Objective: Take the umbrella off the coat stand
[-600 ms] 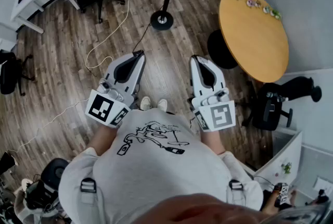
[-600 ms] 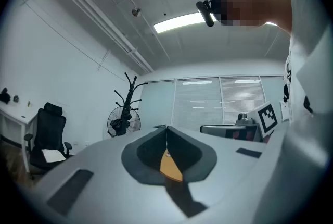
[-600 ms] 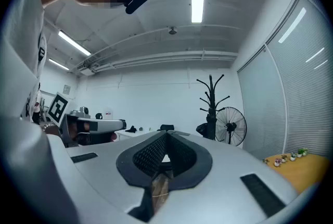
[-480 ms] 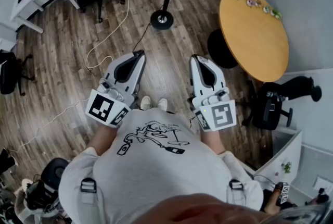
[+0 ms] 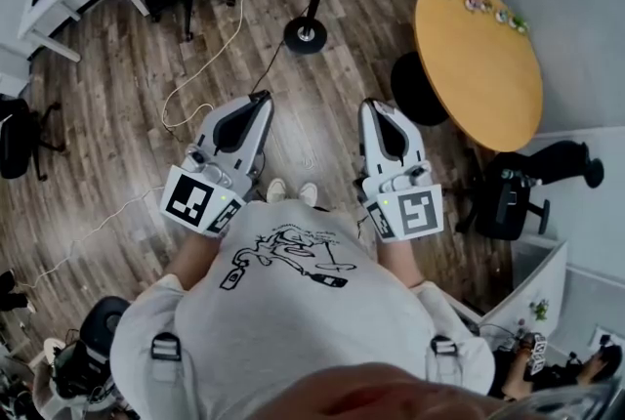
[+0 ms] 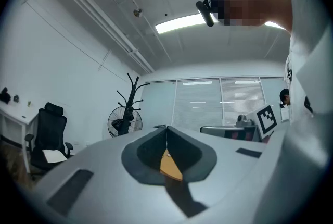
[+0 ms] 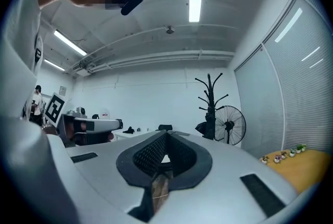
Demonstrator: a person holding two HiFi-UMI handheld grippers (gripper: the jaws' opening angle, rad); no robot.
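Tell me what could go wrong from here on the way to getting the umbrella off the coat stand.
1. A white cable trails near the way to the coat stand; a foot might catch it.
2. The left gripper and right gripper are both shut; reaching so would likely shove the stand.
3. The fan stands close beside it; a swing could hit it.
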